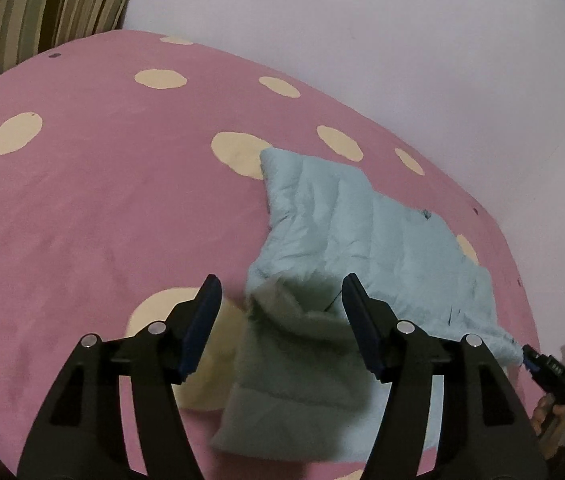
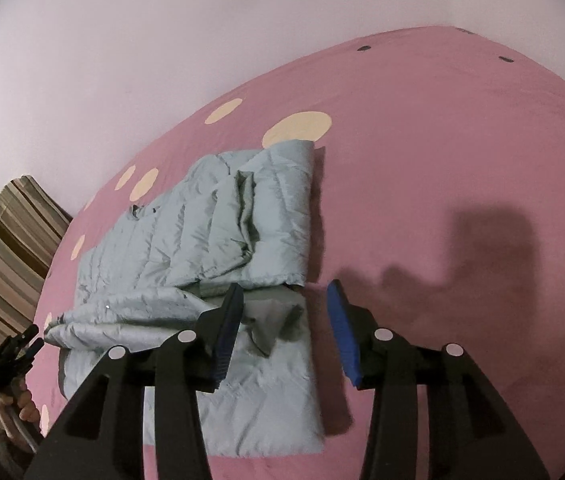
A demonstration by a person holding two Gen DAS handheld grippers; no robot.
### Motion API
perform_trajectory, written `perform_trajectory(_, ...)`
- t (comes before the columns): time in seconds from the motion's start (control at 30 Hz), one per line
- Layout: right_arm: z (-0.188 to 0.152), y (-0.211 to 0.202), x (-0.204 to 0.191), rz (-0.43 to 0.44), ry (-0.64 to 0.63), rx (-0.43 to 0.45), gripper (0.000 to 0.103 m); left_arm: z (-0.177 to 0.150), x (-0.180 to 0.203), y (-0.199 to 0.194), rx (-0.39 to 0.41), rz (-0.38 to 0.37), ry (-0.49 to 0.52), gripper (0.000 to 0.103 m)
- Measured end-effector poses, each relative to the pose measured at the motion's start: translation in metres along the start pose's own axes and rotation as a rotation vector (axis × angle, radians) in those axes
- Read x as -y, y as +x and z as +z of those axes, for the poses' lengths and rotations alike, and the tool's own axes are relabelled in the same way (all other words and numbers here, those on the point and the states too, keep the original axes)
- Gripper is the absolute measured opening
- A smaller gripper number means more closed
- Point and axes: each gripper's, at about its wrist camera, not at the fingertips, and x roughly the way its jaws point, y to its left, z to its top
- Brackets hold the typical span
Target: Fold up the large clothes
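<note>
- Pink spotted bedcover [image 1: 94, 208] beneath a pale wall [image 1: 362, 40].
- Pale blue padded jacket [image 2: 218, 236] lies folded on it.
- Left gripper [image 1: 278, 312] parted above the jacket's near edge, apparently untouching.
- Right gripper [image 2: 286, 320] parted, gripping nothing.

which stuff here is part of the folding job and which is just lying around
Part of the job:
- pale blue padded jacket, partly folded on the bed
- left hand-held gripper, open
- right hand-held gripper, open

Just there:
- pink spotted bedcover
- striped pillow
- wall
</note>
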Motion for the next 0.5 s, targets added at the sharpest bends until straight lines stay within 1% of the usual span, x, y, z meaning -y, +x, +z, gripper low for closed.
perform_trajectory(0.17, -0.015, -0.007, 0.005, -0.008, -0.021, 0.0, 0.044, -0.022, -0.018, -0.006, -0.021, -0.005, -0.009, 0.063)
perform_trajectory(0.3, -0.023, -0.009, 0.013, -0.009, 0.006, 0.003, 0.045, -0.04, -0.034, -0.009, -0.038, -0.007, -0.044, 0.063)
perform_trajectory(0.43, -0.027, -0.014, 0.025, -0.013, 0.042, 0.011, 0.045, -0.047, -0.04, -0.009, -0.044, -0.017, -0.054, 0.063)
perform_trajectory(0.5, -0.027, -0.011, 0.025, -0.011, 0.029, 0.002, 0.045, -0.046, -0.038, -0.007, -0.049, -0.029, -0.039, 0.063)
